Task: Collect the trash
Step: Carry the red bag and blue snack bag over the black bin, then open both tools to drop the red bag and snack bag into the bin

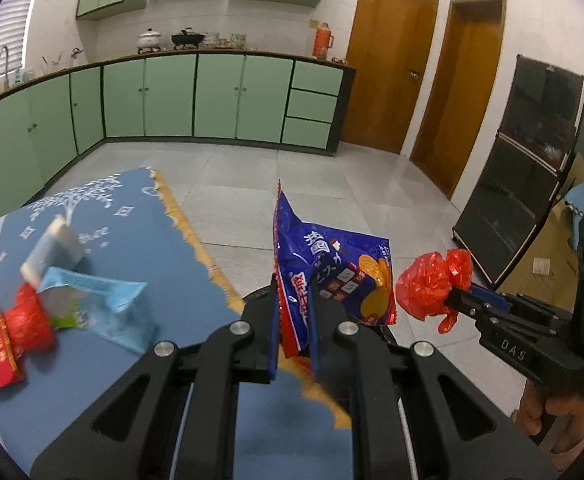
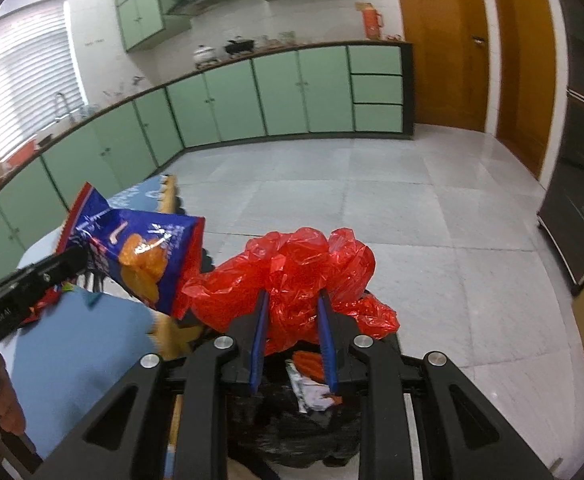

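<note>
My left gripper is shut on a blue snack bag and holds it past the table's right edge. The bag also shows in the right wrist view, with the left gripper at its lower left. My right gripper is shut on a crumpled red plastic bag, just right of the snack bag; both show in the left wrist view, the right gripper and red bag. Below the right gripper sits a black trash bag holding wrappers.
On the blue tablecloth lie a light blue packet, a grey-white packet and red wrappers. Green cabinets line the far wall. A black cabinet stands right, by wooden doors.
</note>
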The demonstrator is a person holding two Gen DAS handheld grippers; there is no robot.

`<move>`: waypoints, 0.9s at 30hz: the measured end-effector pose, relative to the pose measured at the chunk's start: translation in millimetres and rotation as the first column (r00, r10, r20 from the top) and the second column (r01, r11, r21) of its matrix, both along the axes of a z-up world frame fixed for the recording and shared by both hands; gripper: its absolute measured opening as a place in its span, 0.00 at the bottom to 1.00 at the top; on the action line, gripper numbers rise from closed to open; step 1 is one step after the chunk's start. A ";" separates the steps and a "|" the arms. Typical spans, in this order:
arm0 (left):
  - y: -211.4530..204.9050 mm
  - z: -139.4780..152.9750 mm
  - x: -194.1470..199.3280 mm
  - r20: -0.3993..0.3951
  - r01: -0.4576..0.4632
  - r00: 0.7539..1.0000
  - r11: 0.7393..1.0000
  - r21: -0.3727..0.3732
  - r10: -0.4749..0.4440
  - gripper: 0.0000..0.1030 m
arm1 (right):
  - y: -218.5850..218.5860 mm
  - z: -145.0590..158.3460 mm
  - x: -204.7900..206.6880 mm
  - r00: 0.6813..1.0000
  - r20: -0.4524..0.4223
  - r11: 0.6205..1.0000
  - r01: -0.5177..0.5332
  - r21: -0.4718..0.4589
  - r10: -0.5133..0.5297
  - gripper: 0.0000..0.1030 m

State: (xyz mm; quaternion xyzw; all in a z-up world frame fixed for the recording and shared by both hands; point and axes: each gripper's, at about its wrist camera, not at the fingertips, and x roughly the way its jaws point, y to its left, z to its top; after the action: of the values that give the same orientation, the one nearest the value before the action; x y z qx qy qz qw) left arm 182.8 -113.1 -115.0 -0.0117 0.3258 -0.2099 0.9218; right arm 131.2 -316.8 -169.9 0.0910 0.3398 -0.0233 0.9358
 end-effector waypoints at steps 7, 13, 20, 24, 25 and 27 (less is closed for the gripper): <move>-32.3 -25.5 28.1 -0.055 0.024 0.998 0.999 0.037 -0.022 0.10 | -18.4 -33.6 20.0 0.997 -0.061 0.999 0.037 -0.005 -0.037 0.23; -57.0 -43.6 48.6 -0.101 0.057 0.994 0.994 0.089 -0.048 0.11 | -28.7 -56.1 34.8 0.991 -0.116 0.998 0.058 -0.008 -0.058 0.23; -60.1 -48.9 57.5 -0.132 0.043 0.991 0.995 0.094 -0.031 0.28 | -26.8 -58.2 43.3 0.989 -0.141 0.999 0.038 -0.009 -0.039 0.27; -58.5 -43.3 58.8 -0.127 0.041 0.991 0.996 0.084 -0.030 0.29 | -28.9 -58.0 47.7 0.990 -0.136 1.000 0.022 -0.012 -0.024 0.36; -56.6 -41.2 58.4 -0.123 0.038 0.992 0.996 0.079 -0.028 0.29 | -29.5 -57.2 47.5 0.991 -0.132 1.000 0.023 -0.012 -0.024 0.44; -53.8 -37.6 56.1 -0.118 0.031 0.993 0.997 0.069 -0.023 0.29 | -27.6 -54.5 46.8 0.992 -0.125 1.000 0.025 -0.016 -0.026 0.45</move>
State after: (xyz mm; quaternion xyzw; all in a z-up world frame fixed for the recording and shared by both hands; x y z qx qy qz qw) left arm 238.9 -166.8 -152.6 0.0128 0.3865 -0.2095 0.8981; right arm 177.9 -344.4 -224.4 0.0871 0.3964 -0.0433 0.9129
